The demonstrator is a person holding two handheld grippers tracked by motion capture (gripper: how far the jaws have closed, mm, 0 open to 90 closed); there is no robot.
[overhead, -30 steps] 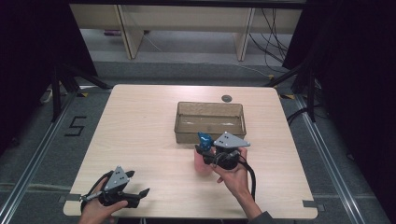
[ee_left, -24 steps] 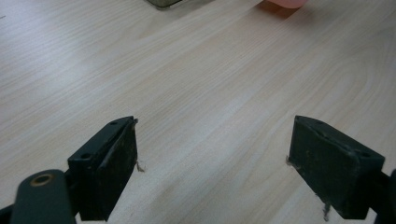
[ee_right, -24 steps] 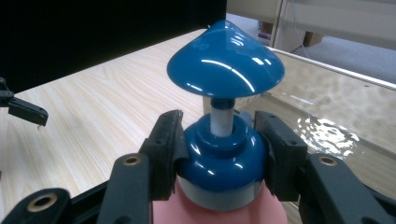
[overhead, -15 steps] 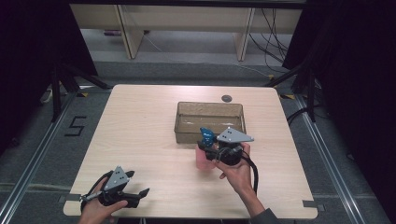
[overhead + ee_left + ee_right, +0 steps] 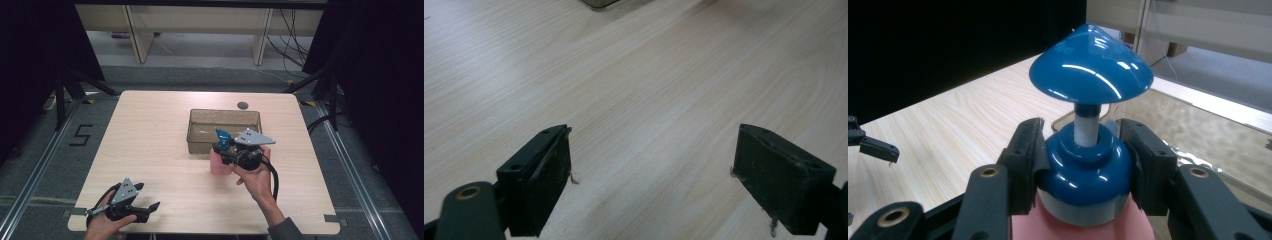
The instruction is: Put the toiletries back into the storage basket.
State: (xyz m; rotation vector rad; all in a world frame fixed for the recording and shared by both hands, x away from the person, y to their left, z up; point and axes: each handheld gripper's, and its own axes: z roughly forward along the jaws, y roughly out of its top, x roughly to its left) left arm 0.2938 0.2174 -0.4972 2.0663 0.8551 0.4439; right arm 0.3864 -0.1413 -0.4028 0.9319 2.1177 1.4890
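My right tongs (image 5: 1087, 165) squeeze the blue collar of the pink pump bottle (image 5: 220, 161) so it can't slip, with the clear bin (image 5: 224, 116) just behind, while my left tongs (image 5: 651, 180) sit apart, holding nothing.

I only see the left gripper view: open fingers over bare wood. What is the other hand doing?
Observer: The right gripper is shut on a pink pump bottle, its fingers clamping the blue collar.
Operator: Where is that bottle?
Observer: In the high view, against the near side of a clear bin at mid-table.
Operator: And my gripper?
Observer: The left gripper sits at the table's near left corner, well apart from the bottle.
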